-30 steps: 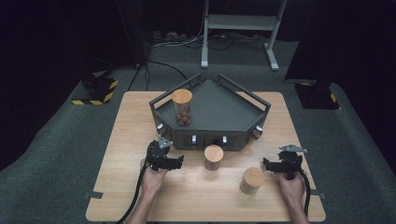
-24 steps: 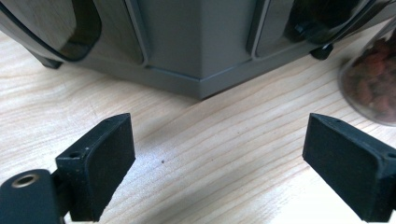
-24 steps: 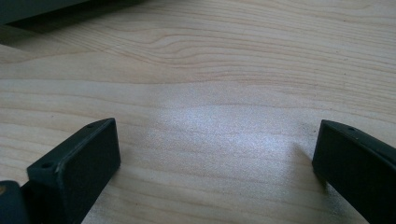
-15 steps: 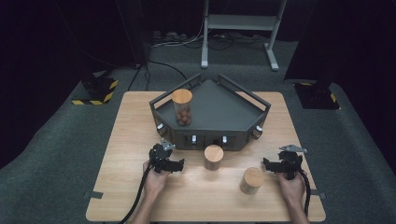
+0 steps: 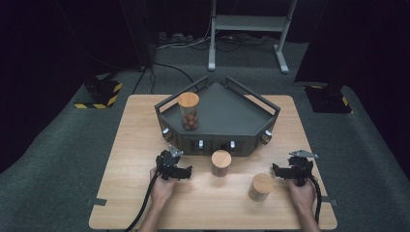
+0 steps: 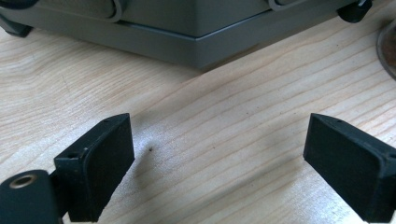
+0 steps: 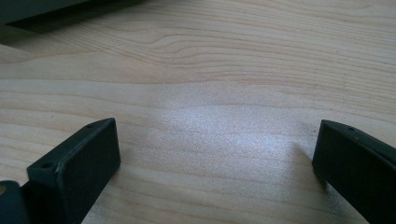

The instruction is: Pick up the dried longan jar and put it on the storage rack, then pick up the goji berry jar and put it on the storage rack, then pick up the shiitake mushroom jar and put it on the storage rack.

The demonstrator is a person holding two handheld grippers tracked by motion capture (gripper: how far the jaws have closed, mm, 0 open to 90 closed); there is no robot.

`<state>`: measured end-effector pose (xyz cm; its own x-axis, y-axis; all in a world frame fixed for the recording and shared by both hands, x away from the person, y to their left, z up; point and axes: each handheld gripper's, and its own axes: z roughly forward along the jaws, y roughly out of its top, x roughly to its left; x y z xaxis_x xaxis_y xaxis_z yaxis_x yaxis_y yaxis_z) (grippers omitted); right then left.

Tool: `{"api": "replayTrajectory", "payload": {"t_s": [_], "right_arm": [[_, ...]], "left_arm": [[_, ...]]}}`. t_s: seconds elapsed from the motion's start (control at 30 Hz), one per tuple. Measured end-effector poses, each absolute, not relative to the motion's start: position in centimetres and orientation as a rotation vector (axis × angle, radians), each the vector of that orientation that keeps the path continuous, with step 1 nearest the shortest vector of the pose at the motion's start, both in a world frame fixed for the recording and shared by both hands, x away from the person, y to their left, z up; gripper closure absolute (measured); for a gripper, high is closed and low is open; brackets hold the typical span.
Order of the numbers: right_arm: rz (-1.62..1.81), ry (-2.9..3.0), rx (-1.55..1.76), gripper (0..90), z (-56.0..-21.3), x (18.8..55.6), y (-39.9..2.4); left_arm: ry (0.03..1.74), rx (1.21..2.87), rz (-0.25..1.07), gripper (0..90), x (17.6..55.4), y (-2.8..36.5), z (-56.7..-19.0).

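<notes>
Both grippers (image 5: 172, 166) (image 5: 293, 170) low — jaws apart, seemingly empty.

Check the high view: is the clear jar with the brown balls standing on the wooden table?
No, the clear jar with brown balls stands inside the dark grey tray.

The tabletop (image 5: 135, 145) is pale wood with plain grain, smooth and faintly shiny. The tray (image 5: 227, 113) at its far edge looks like matt grey plastic or painted metal. One jar (image 5: 188, 113) is clear with a wooden lid; two jars (image 5: 221, 163) near the front edge look wooden. Black jaws look matt, slightly rough. The floor (image 5: 58, 159) is grey carpet.
</notes>
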<state>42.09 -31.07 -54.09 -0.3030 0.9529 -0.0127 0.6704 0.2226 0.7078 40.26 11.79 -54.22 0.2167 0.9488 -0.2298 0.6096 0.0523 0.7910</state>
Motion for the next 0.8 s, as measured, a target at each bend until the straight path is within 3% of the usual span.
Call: {"api": "replayTrajectory", "payload": {"t_s": [0.8], "right_arm": [[0.841,2.052,1.500,0.3,-54.1,42.1,-31.0]], "left_arm": [[1.447,1.570,0.530,6.5,39.8,11.9,-55.3]]}}
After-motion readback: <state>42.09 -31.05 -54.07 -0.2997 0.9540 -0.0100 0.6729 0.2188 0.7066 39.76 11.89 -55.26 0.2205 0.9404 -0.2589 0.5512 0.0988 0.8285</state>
